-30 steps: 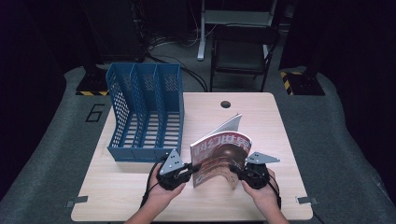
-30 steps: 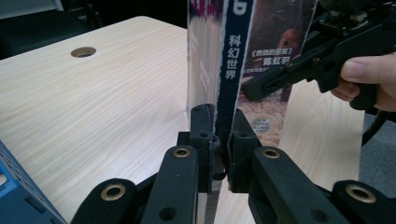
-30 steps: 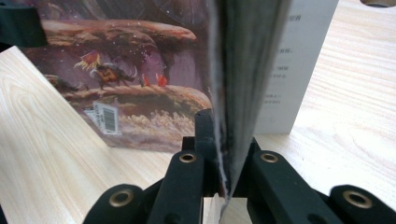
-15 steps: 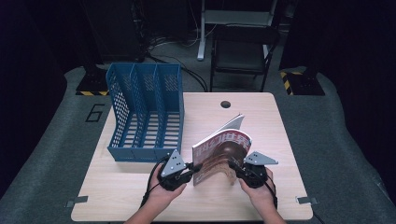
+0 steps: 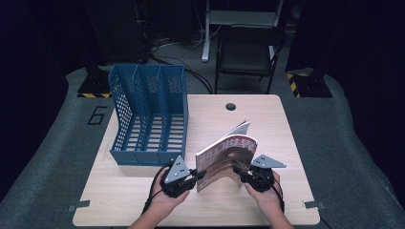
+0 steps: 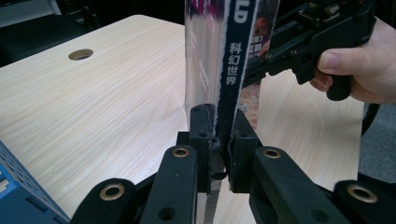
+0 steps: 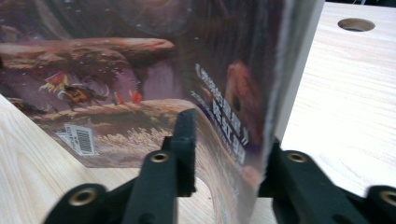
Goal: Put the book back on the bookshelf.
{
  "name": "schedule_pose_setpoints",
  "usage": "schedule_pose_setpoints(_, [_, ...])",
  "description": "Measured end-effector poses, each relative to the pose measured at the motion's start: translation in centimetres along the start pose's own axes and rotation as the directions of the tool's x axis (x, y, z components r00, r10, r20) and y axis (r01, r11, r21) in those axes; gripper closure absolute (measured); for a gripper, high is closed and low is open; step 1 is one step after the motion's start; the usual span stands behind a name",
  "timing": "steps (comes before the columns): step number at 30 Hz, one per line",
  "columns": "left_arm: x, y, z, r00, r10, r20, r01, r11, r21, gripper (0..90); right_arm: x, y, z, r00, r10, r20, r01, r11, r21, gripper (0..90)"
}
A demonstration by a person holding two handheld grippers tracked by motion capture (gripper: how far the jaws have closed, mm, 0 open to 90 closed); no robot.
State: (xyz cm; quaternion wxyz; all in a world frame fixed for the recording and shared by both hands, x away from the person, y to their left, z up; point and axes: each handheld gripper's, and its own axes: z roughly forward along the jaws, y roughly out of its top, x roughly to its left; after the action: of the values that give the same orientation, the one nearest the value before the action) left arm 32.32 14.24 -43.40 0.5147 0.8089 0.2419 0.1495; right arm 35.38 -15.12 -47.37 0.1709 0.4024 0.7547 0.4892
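Magazine (image 5: 227, 160), stood on edge: my left gripper (image 6: 218, 140) clamps its spine, my right gripper's (image 7: 229, 140) jaws have just been opening, straddling its corner; next, carry it to the blue file rack (image 5: 149, 117).

magazine (image 5: 228, 155): brown and purple cover picture, blue spine, white letters
file rack (image 5: 149, 114): blue, hole pattern
table (image 5: 239, 205): light wood grain

Upright magazine (image 5: 228, 157) between two tools
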Motion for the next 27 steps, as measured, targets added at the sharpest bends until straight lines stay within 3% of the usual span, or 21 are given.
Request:
schedule_pose_setpoints(8, [-0.2,0.6,0.0,0.9998,-0.003,0.017,0.003,0.9997,0.026,74.9,-0.8,-0.4,0.1,0.9997,0.014,-0.020,-0.014,0.999,0.033,60.7])
schedule_pose_setpoints(15, [0.3,2.0,0.2,0.9962,-0.080,0.036,0.077,0.9952,0.059,65.5,-1.2,-0.7,0.1,0.9986,0.041,-0.032,-0.040,0.998,0.046,60.9])
schedule_pose_setpoints(27, [0.5,5.0,-0.5,0.9980,-0.053,0.034,0.052,0.9979,0.040,63.3,-1.8,-1.2,0.0,0.9970,0.070,-0.033,-0.068,0.995,0.075,62.0])
